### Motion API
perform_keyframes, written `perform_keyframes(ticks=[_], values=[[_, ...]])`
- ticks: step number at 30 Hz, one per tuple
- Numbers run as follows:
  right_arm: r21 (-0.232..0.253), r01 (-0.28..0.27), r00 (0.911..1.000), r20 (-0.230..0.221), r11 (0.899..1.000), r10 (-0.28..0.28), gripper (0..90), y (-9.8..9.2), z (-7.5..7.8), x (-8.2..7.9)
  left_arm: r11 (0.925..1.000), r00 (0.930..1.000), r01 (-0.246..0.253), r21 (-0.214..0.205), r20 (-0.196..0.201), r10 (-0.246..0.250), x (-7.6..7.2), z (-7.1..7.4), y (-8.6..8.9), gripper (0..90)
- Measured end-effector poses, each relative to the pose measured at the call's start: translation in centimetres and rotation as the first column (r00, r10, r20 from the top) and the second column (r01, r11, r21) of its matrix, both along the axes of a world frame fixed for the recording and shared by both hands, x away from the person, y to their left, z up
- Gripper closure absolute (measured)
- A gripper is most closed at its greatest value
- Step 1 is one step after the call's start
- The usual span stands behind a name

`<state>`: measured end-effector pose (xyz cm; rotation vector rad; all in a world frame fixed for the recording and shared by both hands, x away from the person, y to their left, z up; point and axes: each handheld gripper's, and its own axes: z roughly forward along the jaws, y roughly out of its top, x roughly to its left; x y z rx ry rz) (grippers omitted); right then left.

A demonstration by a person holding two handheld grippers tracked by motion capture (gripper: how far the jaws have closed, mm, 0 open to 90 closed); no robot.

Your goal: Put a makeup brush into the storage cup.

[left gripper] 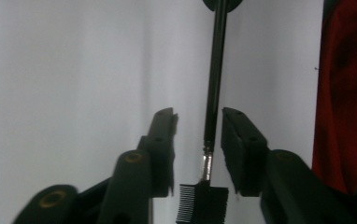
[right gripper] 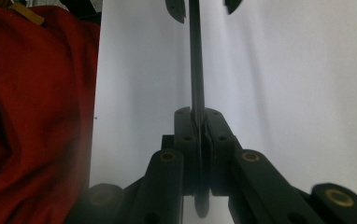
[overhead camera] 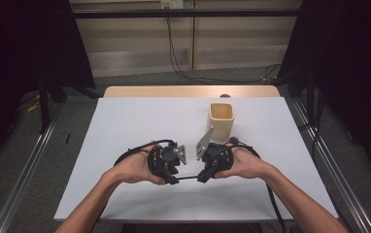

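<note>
Handover stage; a thin black brow comb-brush is stretched level between the two grippers, in front of the beige square cup on the white table, nearer the person; right gripper is clamped tight on the handle end; left gripper has its jaws apart, pads clear on both sides of the shaft, comb head sitting between them near the jaw roots; so the tool now looks carried by the right alone; left to do, as I judge it: drop it into the cup, which looks empty from above.
</note>
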<state>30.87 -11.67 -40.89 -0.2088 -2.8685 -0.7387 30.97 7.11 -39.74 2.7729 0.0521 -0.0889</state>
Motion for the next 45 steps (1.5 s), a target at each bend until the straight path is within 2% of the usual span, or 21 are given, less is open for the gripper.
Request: perform_keyframes(ticks=[6, 8, 9, 11, 12, 13, 17, 22, 24, 26, 28, 31, 32, 33, 34, 38, 39, 40, 41, 43, 45], values=[[0.004, 0.011, 0.9999, -0.003, 1.0, -0.011, 86.2, -0.1, 0.0, 0.0, 0.9974, 0.9982, -0.059, -0.043, 0.006, 0.059, 0.4, -0.2, 0.5, 42.3], [0.004, 0.019, 0.9998, 0.0, 1.0, -0.019, 86.2, -0.2, 0.0, 0.0, 0.9939, 0.9962, -0.087, -0.069, 0.003, 0.087, 0.5, -0.3, 0.8, 32.0], [0.009, 0.017, 0.9998, -0.003, 1.0, -0.017, 86.2, -0.2, 0.0, 0.0, 0.9928, 0.9957, -0.09, -0.078, 0.015, 0.092, 0.5, -0.3, 0.9, 30.1], [0.013, 0.023, 0.9997, 0.002, 1.0, -0.023, 86.2, -0.4, 0.0, 0.0, 0.9866, 0.9904, -0.123, -0.107, 0.05, 0.129, 0.5, -0.4, 1.1, 17.8], [0.013, 0.022, 0.9998, -0.002, 1.0, -0.022, 86.2, -0.4, 0.0, 0.0, 0.9839, 0.9883, -0.135, -0.117, 0.055, 0.142, 0.6, -0.4, 1.2, 13.4], [0.017, 0.025, 0.9997, 0.0, 1.0, -0.025, 86.2, -0.5, -0.1, 0.0, 0.9817, 0.9884, -0.14, -0.129, 0.039, 0.146, 0.7, -0.4, 1.5, 12.7], [0.023, 0.038, 0.9993, -0.003, 0.999, -0.038, 86.2, -0.8, -0.1, 0.0, 0.973, 0.9846, -0.167, -0.159, 0.026, 0.173, 0.8, -0.6, 2.1, 7.0], [0.018, 0.054, 0.9985, 0.008, 0.998, -0.054, 86.1, -1.2, -0.1, -0.1, 0.9612, 0.9807, -0.188, -0.201, 0.014, 0.195, 0.5, -1.1, 3.0, 4.6], [0.01, 0.056, 0.9984, 0.011, 0.998, -0.056, 86.2, -1.0, 0.0, -0.4, 0.9507, 0.9762, -0.211, -0.227, -0.001, 0.217, 0.6, -1.3, 3.5, 4.3], [0.012, 0.06, 0.9981, 0.013, 0.998, -0.06, 86.2, -1.0, 0.0, -0.4, 0.9403, 0.9673, -0.245, -0.236, 0.005, 0.254, 0.6, -1.4, 3.8, 4.2], [0.01, 0.068, 0.9976, 0.012, 0.998, -0.068, 86.1, -1.2, -0.1, -0.3, 0.9364, 0.9649, -0.252, -0.245, 0.012, 0.262, 0.5, -1.5, 4.3, 4.1], [0.013, 0.089, 0.996, 0.01, 0.996, -0.089, 86.2, -1.8, -0.3, -0.2, 0.9253, 0.9568, -0.278, -0.258, 0.012, 0.29, 0.2, -1.6, 5.0, 4.2], [0.012, 0.093, 0.9957, 0.004, 0.996, -0.093, 86.1, -2.0, -0.3, -0.2, 0.9188, 0.9527, -0.29, -0.268, 0.011, 0.304, 0.1, -1.6, 5.3, 4.1], [0.016, 0.093, 0.9957, -0.001, 0.996, -0.093, 86.1, -2.2, -0.4, -0.2, 0.9168, 0.9511, -0.293, -0.272, 0.016, 0.309, 0.1, -1.6, 5.6, 4.1], [0.015, 0.105, 0.9945, -0.004, 0.994, -0.104, 86.1, -2.3, -0.4, -0.2, 0.9084, 0.9454, -0.307, -0.283, 0.018, 0.325, 0.0, -1.6, 5.9, 4.1], [0.031, 0.123, 0.9924, -0.003, 0.992, -0.123, 86.1, -2.9, -0.5, -0.3, 0.8932, 0.9353, -0.332, -0.303, 0.016, 0.353, -0.3, -1.8, 6.8, 4.1], [0.032, 0.13, 0.9916, -0.003, 0.991, -0.13, 86.1, -3.0, -0.5, -0.3, 0.8965, 0.9361, -0.33, -0.295, 0.019, 0.351, -0.3, -1.8, 7.0, 4.1], [0.041, 0.134, 0.991, -0.002, 0.99, -0.134, 86.1, -3.2, -0.5, -0.3, 0.9072, 0.9414, -0.315, -0.278, 0.029, 0.336, -0.3, -1.8, 7.3, 4.1], [0.045, 0.142, 0.9898, -0.003, 0.989, -0.142, 86.1, -3.4, -0.4, -0.3, 0.8886, 0.9312, -0.346, -0.301, 0.005, 0.365, -0.6, -2.0, 7.4, 4.1], [0.057, 0.162, 0.9867, 0.008, 0.985, -0.162, 86.1, -3.8, -0.3, -0.4, 0.8805, 0.927, -0.352, -0.318, 0.012, 0.375, -0.9, -2.0, 7.8, 4.2], [0.08, 0.176, 0.9842, 0.006, 0.981, -0.177, 86.1, -4.3, -0.2, -0.4, 0.864, 0.9186, -0.365, -0.347, 0.017, 0.395, -1.1, -2.0, 8.2, 4.3]])
